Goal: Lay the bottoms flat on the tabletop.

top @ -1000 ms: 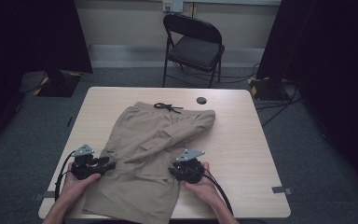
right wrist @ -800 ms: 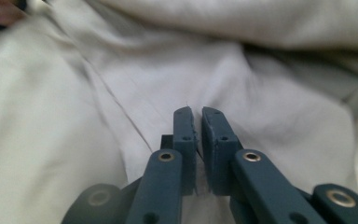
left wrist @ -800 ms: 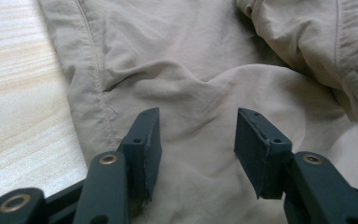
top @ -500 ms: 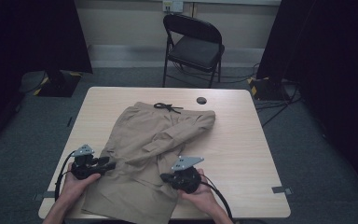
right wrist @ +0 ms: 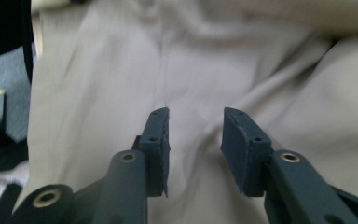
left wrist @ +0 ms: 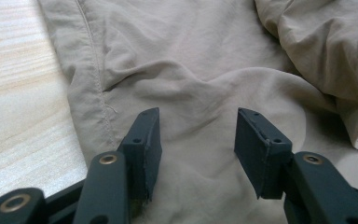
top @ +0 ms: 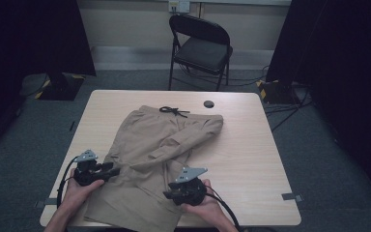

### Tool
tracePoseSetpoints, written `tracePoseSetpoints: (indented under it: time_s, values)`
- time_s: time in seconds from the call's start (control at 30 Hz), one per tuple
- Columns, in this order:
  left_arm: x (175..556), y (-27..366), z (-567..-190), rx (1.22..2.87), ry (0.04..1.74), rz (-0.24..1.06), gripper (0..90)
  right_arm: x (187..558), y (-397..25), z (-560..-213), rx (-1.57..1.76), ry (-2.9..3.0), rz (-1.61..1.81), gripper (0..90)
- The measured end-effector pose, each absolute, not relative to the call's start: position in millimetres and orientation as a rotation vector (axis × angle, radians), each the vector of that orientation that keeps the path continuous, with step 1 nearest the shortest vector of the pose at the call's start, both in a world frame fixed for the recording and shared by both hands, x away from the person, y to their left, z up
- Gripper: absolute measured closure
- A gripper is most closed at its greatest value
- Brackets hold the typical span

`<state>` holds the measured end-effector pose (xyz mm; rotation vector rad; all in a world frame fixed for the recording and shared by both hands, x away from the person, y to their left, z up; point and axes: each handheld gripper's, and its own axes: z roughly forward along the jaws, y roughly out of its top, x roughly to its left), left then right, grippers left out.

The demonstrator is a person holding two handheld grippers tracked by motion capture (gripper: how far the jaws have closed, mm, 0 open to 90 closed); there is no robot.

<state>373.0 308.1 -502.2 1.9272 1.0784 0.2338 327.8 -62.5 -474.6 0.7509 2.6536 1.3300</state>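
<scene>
Khaki shorts (top: 159, 140) lie across the wooden table (top: 251, 159), waistband and black drawstring (top: 173, 111) at the far side, with the right leg folded over the middle. My left gripper (top: 113, 170) rests at the shorts' left edge, near the front. Seen from the left gripper view, it (left wrist: 198, 135) is open just over the cloth (left wrist: 191, 60) beside the side seam. My right gripper (top: 166, 195) points left at the shorts' lower right part. Its own view shows it (right wrist: 196, 140) open, with wrinkled fabric (right wrist: 121, 70) under the gap.
A black round cap (top: 208, 104) sits in the tabletop beyond the waistband. A black folding chair (top: 200, 48) stands behind the table. The shorts' hem reaches the table's front edge. Bare wood (left wrist: 18, 93) lies left of the shorts.
My right gripper has come nearer to the front edge and turned left onto the shorts. The left gripper has barely moved.
</scene>
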Motion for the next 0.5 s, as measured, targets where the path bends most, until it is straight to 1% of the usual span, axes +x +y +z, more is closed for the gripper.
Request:
tracePoseSetpoints:
  time_s: [0.07,0.17,0.23,0.37,0.43,0.5]
  values:
    - [373,308,-502,1.927,1.078,0.233,50.5,335,-63,-464,0.774,2.612,1.356,59.1]
    - [373,308,-502,1.927,1.078,0.233,50.5,345,-58,-451,0.777,2.566,1.396,59.4]
    - [373,308,-502,1.928,1.078,0.233,50.5,349,-54,-449,0.768,2.562,1.410,60.2]
    - [373,308,-502,1.929,1.076,0.231,50.5,362,-17,-449,0.731,2.599,1.424,66.2]
    - [373,308,-502,1.928,1.076,0.231,50.5,367,0,-450,0.712,2.609,1.430,67.9]
    - [373,308,-502,1.929,1.076,0.233,50.5,371,16,-451,0.697,2.627,1.440,67.5]
